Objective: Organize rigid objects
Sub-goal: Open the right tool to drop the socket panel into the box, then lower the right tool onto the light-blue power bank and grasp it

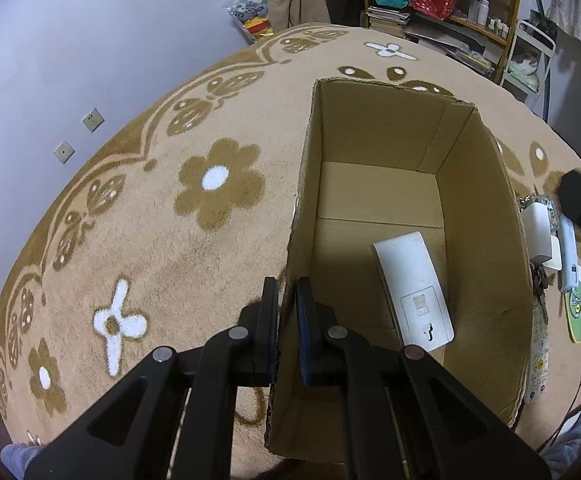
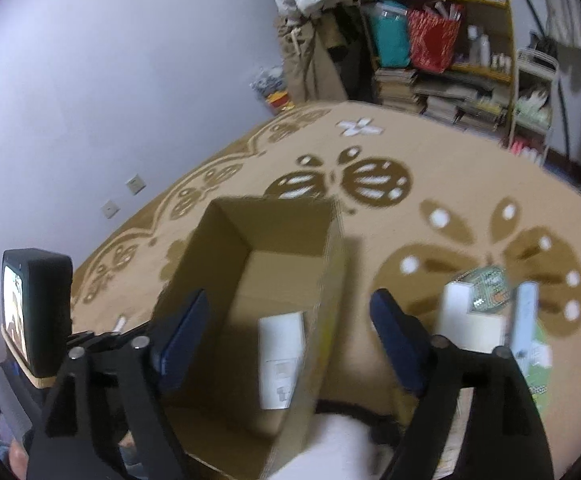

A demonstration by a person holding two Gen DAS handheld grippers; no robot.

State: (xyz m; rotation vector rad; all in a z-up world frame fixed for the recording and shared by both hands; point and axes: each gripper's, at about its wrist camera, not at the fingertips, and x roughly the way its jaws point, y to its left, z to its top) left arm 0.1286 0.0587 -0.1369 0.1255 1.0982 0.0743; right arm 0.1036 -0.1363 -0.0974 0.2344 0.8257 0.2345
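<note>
An open cardboard box (image 1: 486,248) stands on the carpet; it also shows in the right wrist view (image 2: 214,248). A flat white device (image 1: 412,288) lies on the box floor, also seen in the right wrist view (image 2: 282,356). My left gripper (image 1: 287,312) is shut on the box's left wall near its front corner. My right gripper (image 2: 290,332) is open and empty above the box's right wall. Beside the box on the right lie a white adapter (image 1: 536,232), a white stick-shaped device (image 1: 570,256) and a green round card (image 1: 576,312).
A beige flower-patterned carpet (image 1: 170,240) covers the floor. A remote control (image 1: 538,352) lies along the box's right side. Shelves (image 1: 450,12) with bags, books and bottles stand at the back right. A wall (image 1: 90,40) with sockets is at the left.
</note>
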